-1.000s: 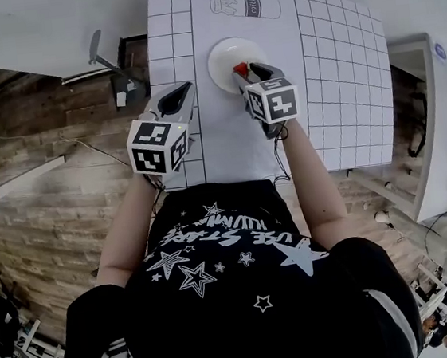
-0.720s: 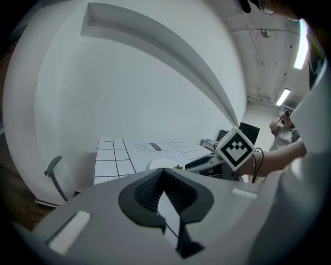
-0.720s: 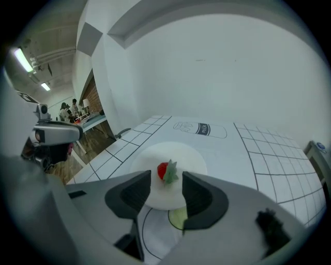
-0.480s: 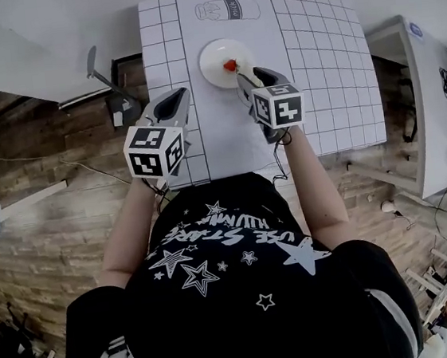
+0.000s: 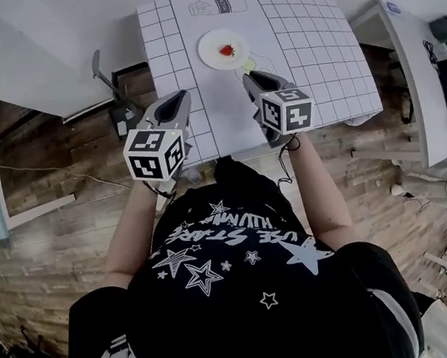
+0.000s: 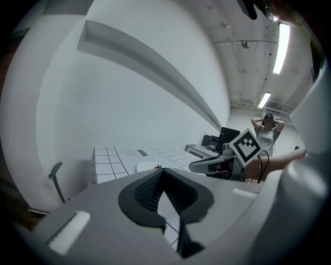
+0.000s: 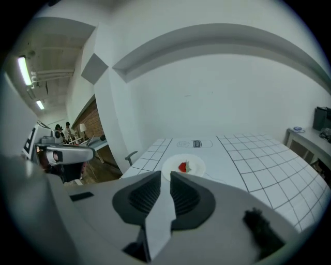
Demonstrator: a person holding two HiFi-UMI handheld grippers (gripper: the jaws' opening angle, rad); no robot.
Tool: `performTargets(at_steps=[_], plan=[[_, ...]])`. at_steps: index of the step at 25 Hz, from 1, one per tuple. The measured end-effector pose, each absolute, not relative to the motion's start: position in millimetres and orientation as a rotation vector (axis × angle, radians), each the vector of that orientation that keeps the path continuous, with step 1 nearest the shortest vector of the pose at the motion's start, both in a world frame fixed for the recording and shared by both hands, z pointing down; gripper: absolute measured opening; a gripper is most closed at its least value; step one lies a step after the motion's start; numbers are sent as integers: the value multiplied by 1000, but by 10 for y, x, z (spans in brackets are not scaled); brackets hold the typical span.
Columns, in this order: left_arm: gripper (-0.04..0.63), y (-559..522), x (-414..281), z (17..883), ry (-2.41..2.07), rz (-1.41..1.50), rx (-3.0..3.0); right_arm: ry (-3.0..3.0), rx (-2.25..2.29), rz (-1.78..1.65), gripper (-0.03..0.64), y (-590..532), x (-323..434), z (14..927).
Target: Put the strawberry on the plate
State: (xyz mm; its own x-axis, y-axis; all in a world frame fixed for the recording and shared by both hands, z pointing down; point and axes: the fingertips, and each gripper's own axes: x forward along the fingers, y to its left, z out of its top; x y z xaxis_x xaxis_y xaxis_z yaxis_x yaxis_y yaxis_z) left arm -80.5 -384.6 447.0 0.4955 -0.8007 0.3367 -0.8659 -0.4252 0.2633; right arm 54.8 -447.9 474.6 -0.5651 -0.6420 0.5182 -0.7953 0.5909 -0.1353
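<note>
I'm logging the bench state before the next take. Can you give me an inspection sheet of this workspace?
Surface: white table with grid squares and a milk-bottle drawing.
Job's things: strawberry lies on the white plate.
Clutter: one small pale green thing beside the plate, too small to identify.
Grippers: left gripper has its tips together and is empty. The right gripper has just been closing; its jaws are narrowly apart with nothing between them. Both are short of the plate.
Cables: black cable hangs behind the right gripper.
Surroundings: wooden floor, chair left of the table, side desk to the right.
</note>
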Motion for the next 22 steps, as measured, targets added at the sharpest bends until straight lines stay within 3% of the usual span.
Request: performTargets(at_steps=[9, 22], plan=[[9, -3340, -974, 4259, -1315, 199, 2430, -2420, 1289, 502, 15, -3649, 509, 4499], [8, -2751, -692, 4454, -1133, 215, 2470, -2315, 1408, 597, 14, -2661, 848, 4635]])
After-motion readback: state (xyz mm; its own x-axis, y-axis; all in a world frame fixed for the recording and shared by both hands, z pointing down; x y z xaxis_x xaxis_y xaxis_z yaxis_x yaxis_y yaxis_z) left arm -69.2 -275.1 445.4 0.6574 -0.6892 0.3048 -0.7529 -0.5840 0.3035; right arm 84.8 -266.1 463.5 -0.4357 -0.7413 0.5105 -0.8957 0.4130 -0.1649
